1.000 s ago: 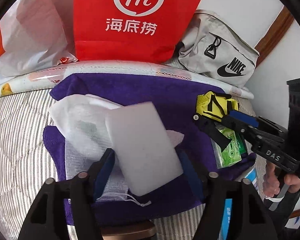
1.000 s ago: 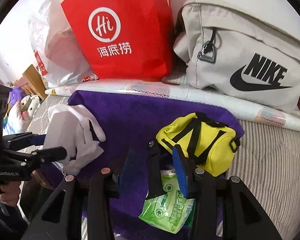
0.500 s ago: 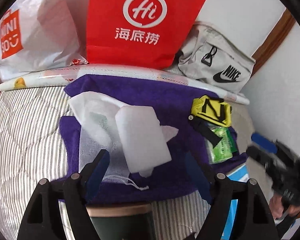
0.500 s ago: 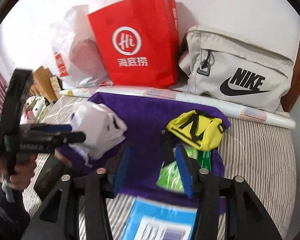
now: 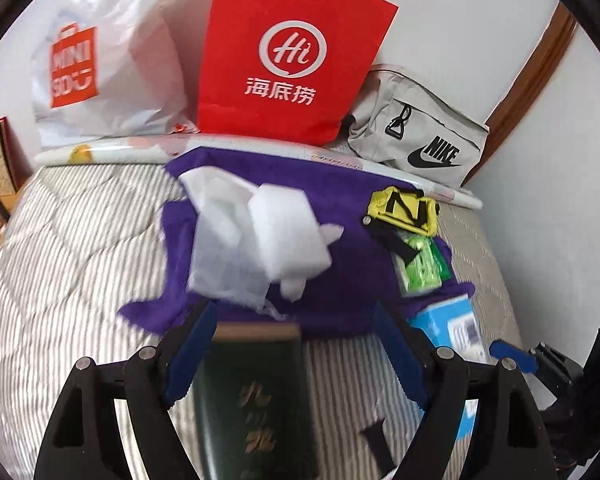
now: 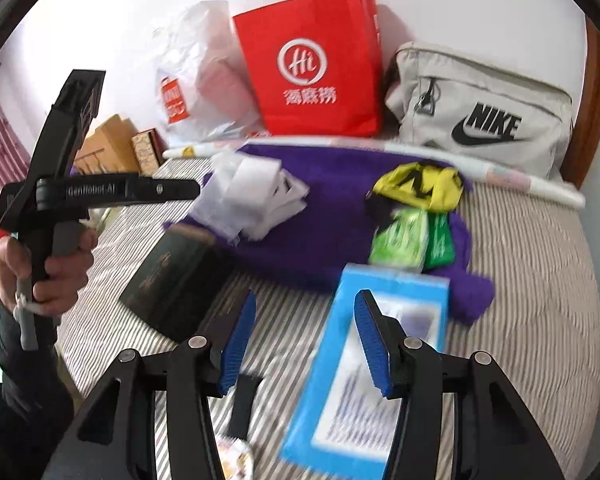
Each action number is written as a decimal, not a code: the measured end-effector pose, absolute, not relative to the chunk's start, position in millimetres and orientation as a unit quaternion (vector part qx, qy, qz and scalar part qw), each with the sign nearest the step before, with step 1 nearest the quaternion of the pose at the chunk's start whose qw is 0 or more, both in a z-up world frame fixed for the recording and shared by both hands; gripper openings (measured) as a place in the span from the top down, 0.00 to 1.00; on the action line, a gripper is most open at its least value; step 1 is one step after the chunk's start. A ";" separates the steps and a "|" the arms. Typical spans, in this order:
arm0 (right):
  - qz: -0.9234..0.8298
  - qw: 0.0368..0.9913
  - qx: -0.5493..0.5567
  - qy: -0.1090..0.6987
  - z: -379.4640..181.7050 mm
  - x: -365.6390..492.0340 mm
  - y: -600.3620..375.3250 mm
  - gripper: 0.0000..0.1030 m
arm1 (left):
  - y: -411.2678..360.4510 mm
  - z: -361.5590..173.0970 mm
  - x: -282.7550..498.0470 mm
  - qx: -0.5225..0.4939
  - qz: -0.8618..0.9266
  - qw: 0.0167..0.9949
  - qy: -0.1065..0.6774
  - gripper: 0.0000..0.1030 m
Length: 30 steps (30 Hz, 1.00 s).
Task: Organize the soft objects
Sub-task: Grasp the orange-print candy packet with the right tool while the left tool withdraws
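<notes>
A purple towel (image 5: 356, 208) lies spread on the striped quilt. On it sit a white foam block (image 5: 288, 228) over a white mesh bag (image 5: 220, 236), a yellow pouch (image 5: 404, 210) and green tissue packs (image 5: 422, 264). My left gripper (image 5: 296, 344) hovers short of the towel's near edge, above a dark green book (image 5: 256, 400). Its jaws are opening and grip nothing. My right gripper (image 6: 306, 308) stands open and empty over the quilt and a blue box (image 6: 380, 360). The yellow pouch (image 6: 420, 186) and tissue packs (image 6: 400, 240) lie beyond it.
A red paper bag (image 5: 296, 64), a white plastic bag (image 5: 108, 64) and a grey Nike bag (image 5: 420, 132) stand against the wall behind a rolled sheet (image 5: 140, 148). A hand (image 6: 60, 256) holds the left gripper at the bed's left side, where boxes (image 6: 112, 140) sit.
Both grippers have pulled back and risen away from the towel. The left one has left the white block lying there, and the book and blue box have come into view.
</notes>
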State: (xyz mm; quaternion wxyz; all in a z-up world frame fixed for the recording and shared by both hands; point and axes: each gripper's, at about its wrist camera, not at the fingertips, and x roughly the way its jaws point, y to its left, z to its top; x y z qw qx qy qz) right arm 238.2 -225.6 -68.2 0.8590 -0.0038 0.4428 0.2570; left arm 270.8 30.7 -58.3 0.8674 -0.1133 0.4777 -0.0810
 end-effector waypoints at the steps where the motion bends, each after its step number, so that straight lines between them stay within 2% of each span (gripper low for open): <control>1: 0.261 0.858 -0.004 0.442 -69.8 228.2 -223.9 0.50 | 31.5 -58.0 264.7 -0.111 -0.077 0.868 0.478 0.22; 5: 0.286 0.843 0.000 0.456 -80.6 197.4 -213.5 0.55 | 40.1 -55.8 231.6 -0.116 -0.069 0.873 0.469 0.24; 7: 0.292 0.837 -0.004 0.462 -85.6 184.5 -207.6 0.64 | 43.8 -55.5 215.2 -0.122 -0.071 0.873 0.467 0.24; 13: 0.279 0.833 -0.019 0.478 -109.7 153.0 -197.0 0.66 | 58.1 -58.8 170.2 -0.139 -0.067 0.873 0.463 0.24; 18: 0.260 0.830 -0.031 0.492 -130.6 148.8 -190.0 0.76 | 70.3 -71.0 141.6 -0.152 -0.054 0.869 0.469 0.24; 30: 0.228 0.824 -0.064 0.515 -158.7 159.0 -171.0 0.76 | 81.0 -82.3 122.0 -0.168 -0.058 0.865 0.469 0.24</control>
